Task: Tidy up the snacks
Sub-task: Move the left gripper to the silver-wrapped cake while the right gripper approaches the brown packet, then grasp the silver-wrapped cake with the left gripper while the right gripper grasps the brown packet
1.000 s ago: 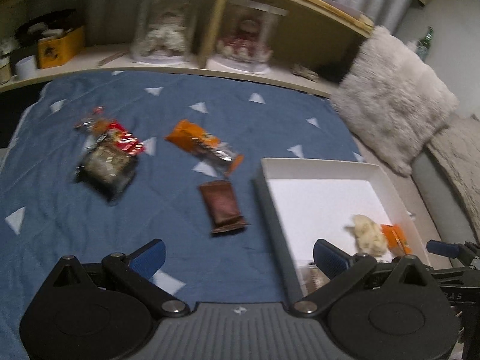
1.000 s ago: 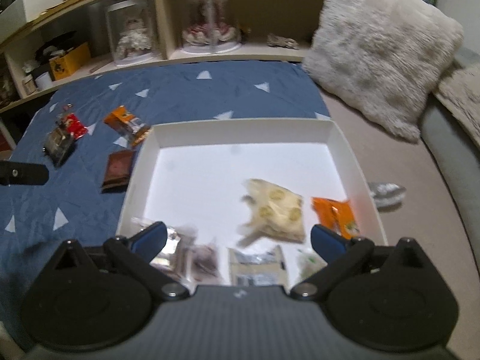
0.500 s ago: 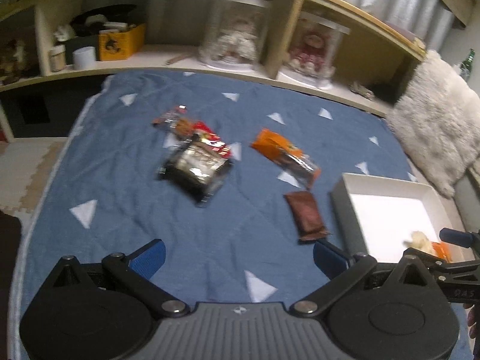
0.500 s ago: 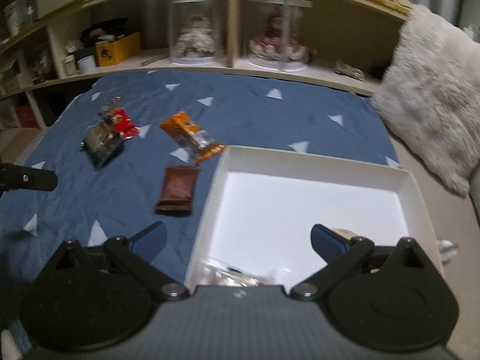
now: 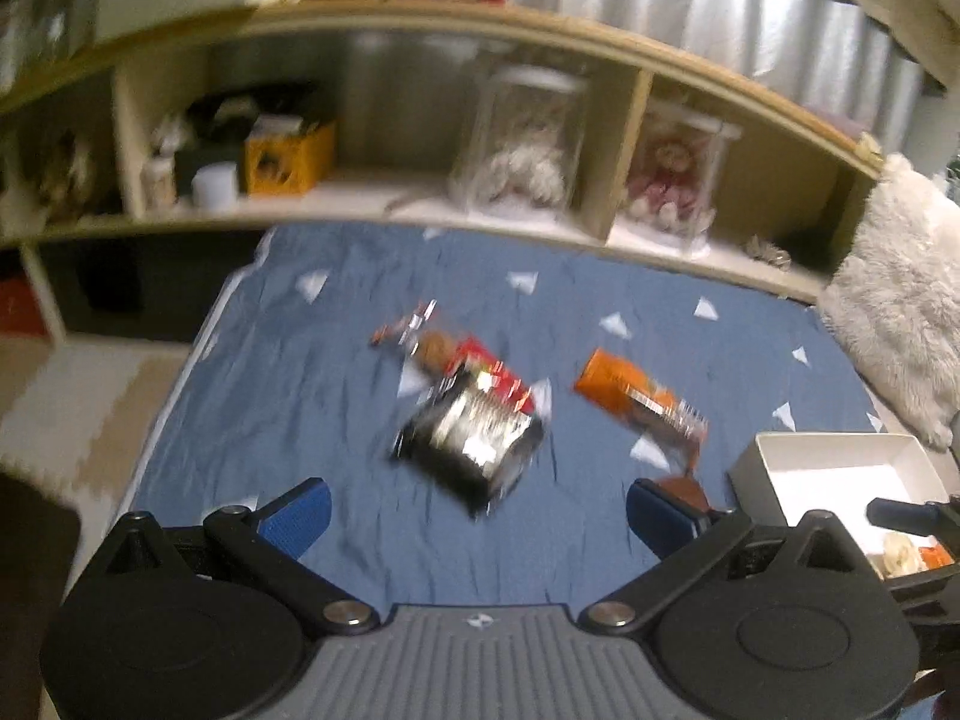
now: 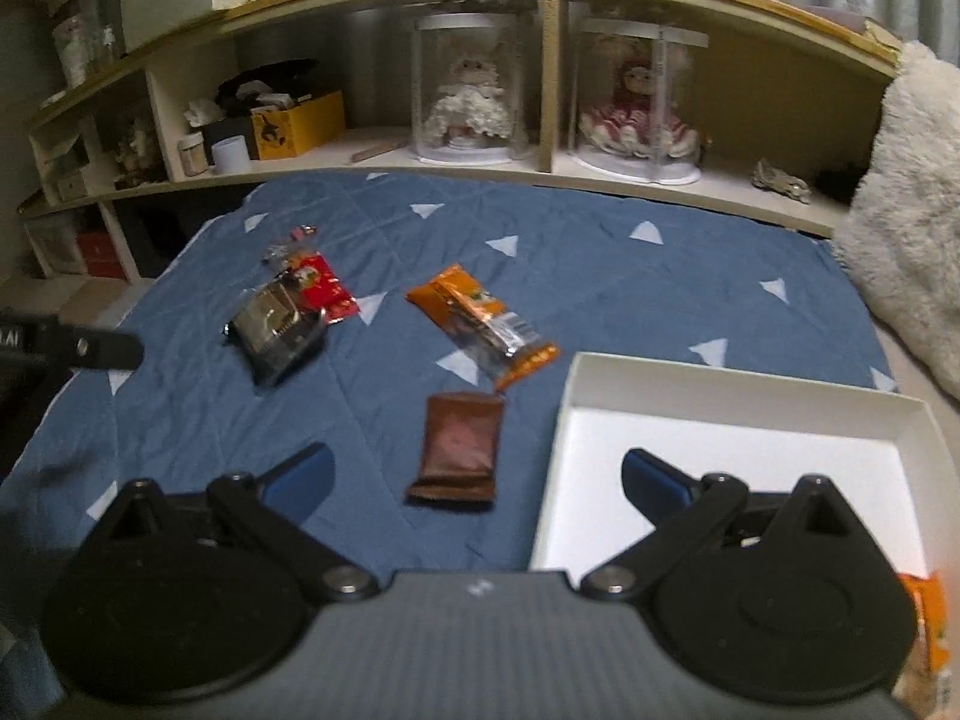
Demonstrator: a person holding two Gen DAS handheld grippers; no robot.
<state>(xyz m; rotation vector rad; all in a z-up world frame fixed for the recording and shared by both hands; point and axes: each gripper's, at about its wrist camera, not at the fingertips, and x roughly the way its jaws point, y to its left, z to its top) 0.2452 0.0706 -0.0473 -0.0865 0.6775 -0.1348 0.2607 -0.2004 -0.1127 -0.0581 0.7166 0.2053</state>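
Loose snacks lie on a blue blanket [image 6: 570, 276]: a black-and-silver packet [image 6: 276, 330] [image 5: 471, 444], a red packet [image 6: 321, 288] [image 5: 489, 375] touching it, an orange wrapper [image 6: 480, 315] [image 5: 636, 399] and a brown bar [image 6: 459, 450]. A white box [image 6: 726, 462] [image 5: 834, 474] at the right holds a pale snack [image 5: 900, 555] and an orange packet [image 6: 927, 618]. My left gripper [image 5: 477, 519] hovers open just short of the black-and-silver packet. My right gripper [image 6: 477, 480] is open, its fingers straddling the brown bar and the box's left wall.
A wooden shelf [image 6: 540, 168] runs along the blanket's far edge with two dolls under clear domes [image 6: 468, 96], a yellow box [image 6: 294, 123] and jars. A fluffy white cushion [image 6: 900, 228] lies at the right. Floor shows at the left [image 5: 78, 396].
Both grippers have swung left, away from the white box and toward the loose snacks. The box has slid to the right edge of both views. Both stay open and empty.
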